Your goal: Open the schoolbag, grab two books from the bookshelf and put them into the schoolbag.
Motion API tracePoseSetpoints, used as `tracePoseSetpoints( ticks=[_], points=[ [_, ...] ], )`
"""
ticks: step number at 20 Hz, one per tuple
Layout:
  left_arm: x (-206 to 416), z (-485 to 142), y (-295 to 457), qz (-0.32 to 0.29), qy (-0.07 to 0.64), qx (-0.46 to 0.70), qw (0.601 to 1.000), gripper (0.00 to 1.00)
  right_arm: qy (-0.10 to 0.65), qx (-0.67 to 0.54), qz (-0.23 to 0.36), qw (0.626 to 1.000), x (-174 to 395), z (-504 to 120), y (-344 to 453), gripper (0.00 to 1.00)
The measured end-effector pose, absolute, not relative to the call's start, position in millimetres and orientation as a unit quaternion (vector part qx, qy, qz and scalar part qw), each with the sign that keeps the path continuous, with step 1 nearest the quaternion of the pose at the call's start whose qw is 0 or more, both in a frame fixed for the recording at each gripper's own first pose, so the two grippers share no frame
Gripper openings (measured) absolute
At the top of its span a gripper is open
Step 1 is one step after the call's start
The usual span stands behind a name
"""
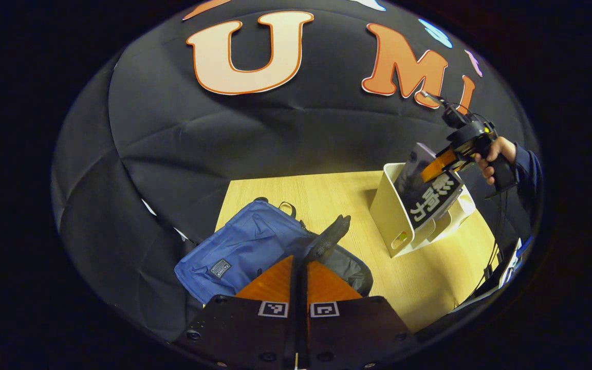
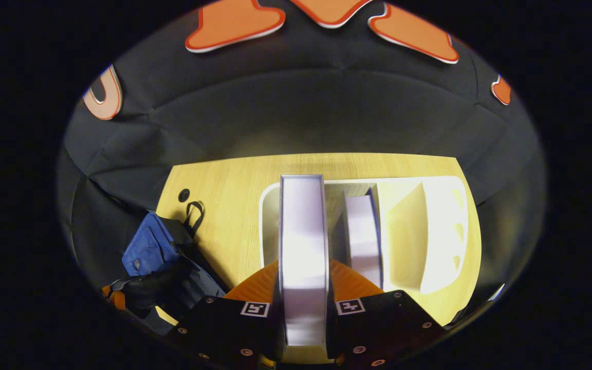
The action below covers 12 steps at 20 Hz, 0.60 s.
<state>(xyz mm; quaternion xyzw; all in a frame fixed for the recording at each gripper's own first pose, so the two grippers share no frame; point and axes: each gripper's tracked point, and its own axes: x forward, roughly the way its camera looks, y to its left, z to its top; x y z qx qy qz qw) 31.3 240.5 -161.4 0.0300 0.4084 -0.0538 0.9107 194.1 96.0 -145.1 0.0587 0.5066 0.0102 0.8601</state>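
Observation:
The blue schoolbag (image 1: 244,246) lies on the wooden table, and my left gripper (image 1: 298,262) is shut on its dark flap (image 1: 329,236), holding that edge lifted. In the right gripper view the schoolbag (image 2: 152,246) is at the lower left. My right gripper (image 2: 303,277) is shut on a book (image 2: 303,226), seen edge-on just above the white bookshelf (image 2: 429,231). A second book (image 2: 363,236) stands inside the shelf. From the left gripper view, the right gripper (image 1: 442,167) and the hand (image 1: 496,154) hold the dark-covered book (image 1: 424,200) tilted over the bookshelf (image 1: 393,216).
The light wooden table (image 1: 327,195) has bare surface between bag and shelf. A small round hole (image 2: 184,195) is in the tabletop near the bag's handle loop (image 2: 195,213). Black cloth wall surrounds the table on the far side.

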Motion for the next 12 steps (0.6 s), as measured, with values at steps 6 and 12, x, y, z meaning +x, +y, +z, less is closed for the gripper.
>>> tracePoseSetpoints(
  ticks=[6, 12],
  points=[
    [33, -159, 236, -0.065, 0.408, 0.043, 0.909, 0.01, 0.427, 0.121, 0.042, 0.895, 144, -60, 83, 0.32],
    [37, -157, 239, -0.069, 0.409, 0.041, 0.909, 0.01, 0.395, 0.261, 0.104, 0.874, 81, -34, 132, 0.31]
  ],
)
